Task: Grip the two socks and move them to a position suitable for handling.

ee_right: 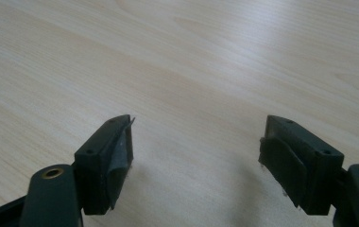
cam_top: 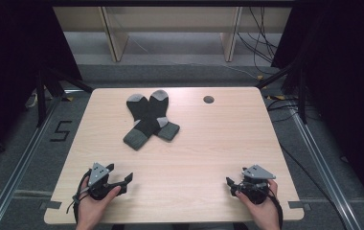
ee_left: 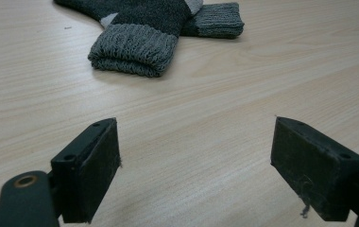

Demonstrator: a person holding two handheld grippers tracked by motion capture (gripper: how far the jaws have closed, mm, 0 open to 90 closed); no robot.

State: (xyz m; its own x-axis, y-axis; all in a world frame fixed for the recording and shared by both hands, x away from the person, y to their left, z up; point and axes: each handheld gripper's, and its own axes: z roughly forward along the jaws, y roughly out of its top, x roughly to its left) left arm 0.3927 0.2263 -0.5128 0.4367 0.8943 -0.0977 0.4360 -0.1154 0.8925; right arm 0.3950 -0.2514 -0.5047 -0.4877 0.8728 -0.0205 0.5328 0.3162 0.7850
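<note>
Dark grey socks (cam_top: 149, 120), two, lie crossed on the desk (cam_top: 209, 143) toward its far edge, left of centre, ribbed cuffs pointing to the near side. Left gripper (cam_top: 122, 181) rests by the near left corner, jaws released, nothing between them. Right gripper (cam_top: 231, 184) sits by the near right corner, jaws likewise spread, well apart from the socks.

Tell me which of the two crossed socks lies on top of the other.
The dark grey knitted sock whose ribbed cuff points toward the left gripper lies on top; the other dark grey sock, its cuff toward the right, passes beneath it at the crossing.
</note>
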